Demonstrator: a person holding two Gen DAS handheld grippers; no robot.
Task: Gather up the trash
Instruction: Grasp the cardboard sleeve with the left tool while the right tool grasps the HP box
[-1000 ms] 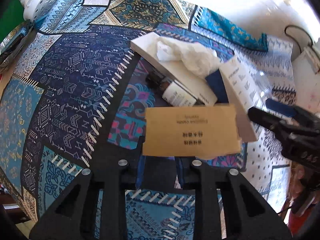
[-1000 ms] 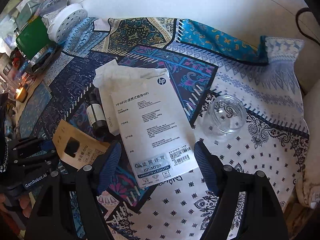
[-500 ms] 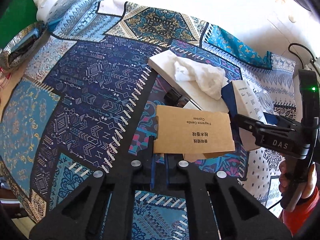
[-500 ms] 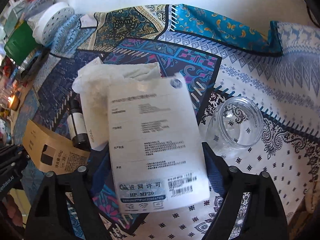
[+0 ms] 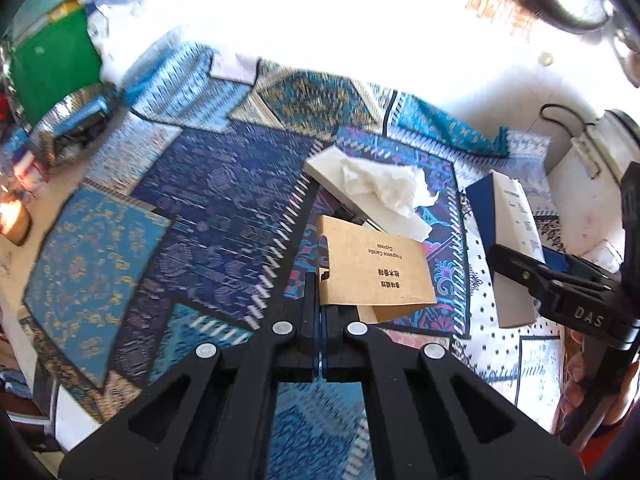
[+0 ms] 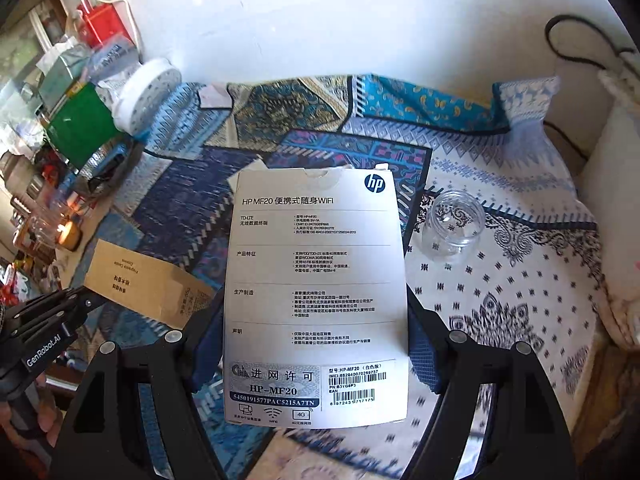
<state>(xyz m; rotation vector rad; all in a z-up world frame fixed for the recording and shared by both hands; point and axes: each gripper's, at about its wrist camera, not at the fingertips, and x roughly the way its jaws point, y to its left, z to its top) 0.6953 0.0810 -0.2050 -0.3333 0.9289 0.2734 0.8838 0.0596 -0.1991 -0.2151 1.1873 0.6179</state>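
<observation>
My left gripper [image 5: 320,280] is shut on the near edge of a flat brown cardboard box [image 5: 372,268], which hangs above the patterned cloth [image 5: 224,208]. The right wrist view shows that brown box [image 6: 136,276] at the lower left, with the left gripper [image 6: 80,300] on it. My right gripper [image 6: 314,296] is shut across the sides of a white HP box [image 6: 316,292], which is lifted off the cloth. From the left wrist view the HP box [image 5: 516,240] is edge-on at the right. A crumpled tissue [image 5: 384,188] lies on a flat white box [image 5: 324,168].
An empty clear glass jar [image 6: 454,220] stands on the white part of the cloth, right of the HP box. A white perforated round container [image 6: 146,92], a green box [image 6: 78,128] and a lit candle [image 6: 68,232] crowd the left side. A white wall rises behind.
The left jaws closed on the brown box's edge and lifted it. The right gripper rose with the HP box, which now covers the tissue and bottle in its view.
</observation>
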